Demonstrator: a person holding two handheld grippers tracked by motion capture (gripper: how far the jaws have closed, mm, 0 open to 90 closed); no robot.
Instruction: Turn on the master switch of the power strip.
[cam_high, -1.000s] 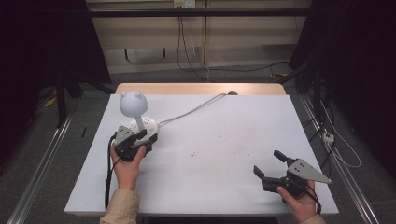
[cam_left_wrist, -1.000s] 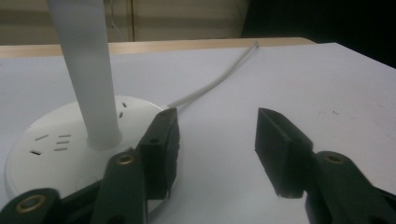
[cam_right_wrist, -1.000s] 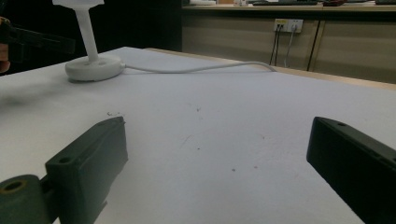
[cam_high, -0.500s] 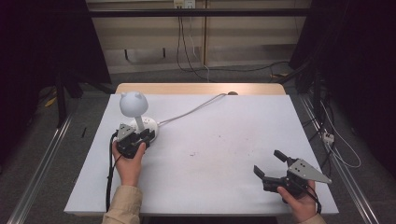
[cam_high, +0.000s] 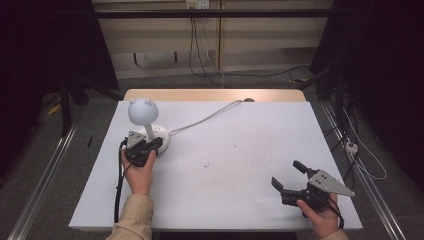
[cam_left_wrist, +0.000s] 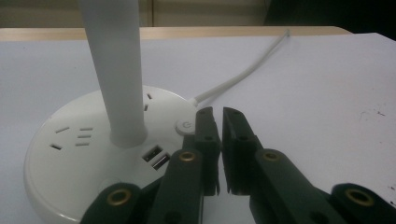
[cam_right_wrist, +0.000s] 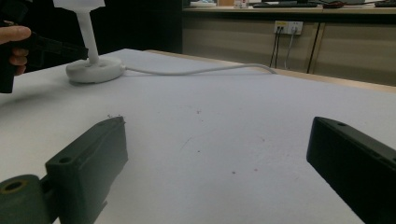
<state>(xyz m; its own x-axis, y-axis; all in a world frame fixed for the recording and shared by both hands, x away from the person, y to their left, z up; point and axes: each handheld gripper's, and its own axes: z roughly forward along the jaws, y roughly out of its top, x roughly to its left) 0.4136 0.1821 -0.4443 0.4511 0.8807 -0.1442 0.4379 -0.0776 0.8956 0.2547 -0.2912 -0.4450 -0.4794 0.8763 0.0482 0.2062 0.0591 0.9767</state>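
A white desk lamp (cam_high: 142, 111) with a round head stands at the table's far left. Its round base (cam_left_wrist: 70, 158) carries sockets, USB ports and a small power button (cam_left_wrist: 185, 126). My left gripper (cam_high: 152, 145) is shut with nothing in it. Its tips (cam_left_wrist: 218, 114) rest at the base's right edge, just beside the button. I cannot tell whether they press the button. My right gripper (cam_high: 286, 173) sits low at the table's near right, open and with nothing between its jaws (cam_right_wrist: 219, 135), pointing across the table toward the lamp (cam_right_wrist: 93, 65).
The lamp's white cord (cam_high: 205, 117) runs from the base to the table's far edge. The white tabletop (cam_high: 240, 165) has a few small dark specks. Cables lie on the floor to the right (cam_high: 352, 147).
My left gripper has shifted only slightly at the lamp base. The right gripper has not moved.
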